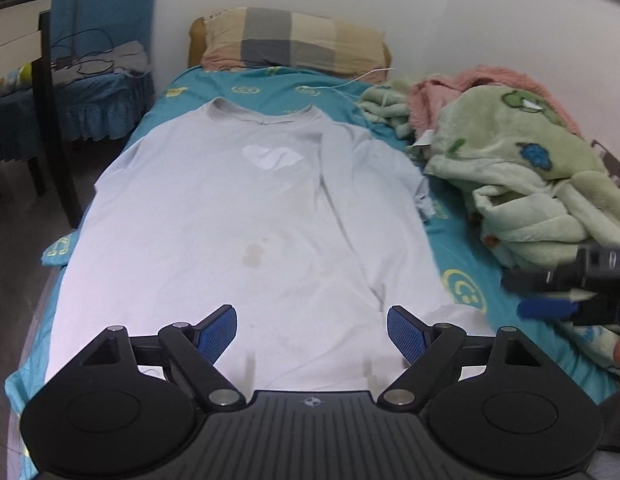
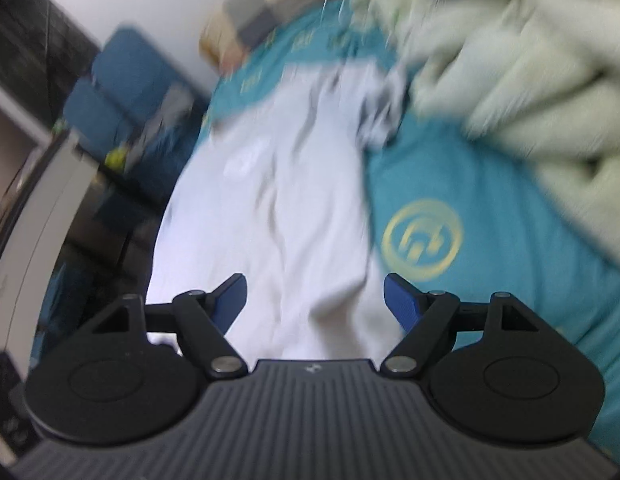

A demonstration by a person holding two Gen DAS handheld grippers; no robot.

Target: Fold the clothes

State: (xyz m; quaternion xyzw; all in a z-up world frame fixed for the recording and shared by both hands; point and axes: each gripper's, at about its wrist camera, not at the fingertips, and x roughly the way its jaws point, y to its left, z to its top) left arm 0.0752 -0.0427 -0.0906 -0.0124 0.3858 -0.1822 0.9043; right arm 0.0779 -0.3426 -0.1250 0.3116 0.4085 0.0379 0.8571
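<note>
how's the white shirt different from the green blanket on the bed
The white shirt lies spread flat, collar toward the pillow; the green blanket is bunched in a heap. The shirt is plain and thin with a white chest logo and faint stains; the blanket is fluffy with cartoon prints. The shirt fills the bed's middle; the blanket sits along the wall side. Both rest on the teal sheet.

In a blurred view, the right gripper (image 2: pixel 314 300) hangs with jaws spread wide above the lower right edge of the white shirt (image 2: pixel 269 208) spread on the teal bedsheet (image 2: pixel 490 208), a green blanket (image 2: pixel 530 72) heaped beyond.
</note>
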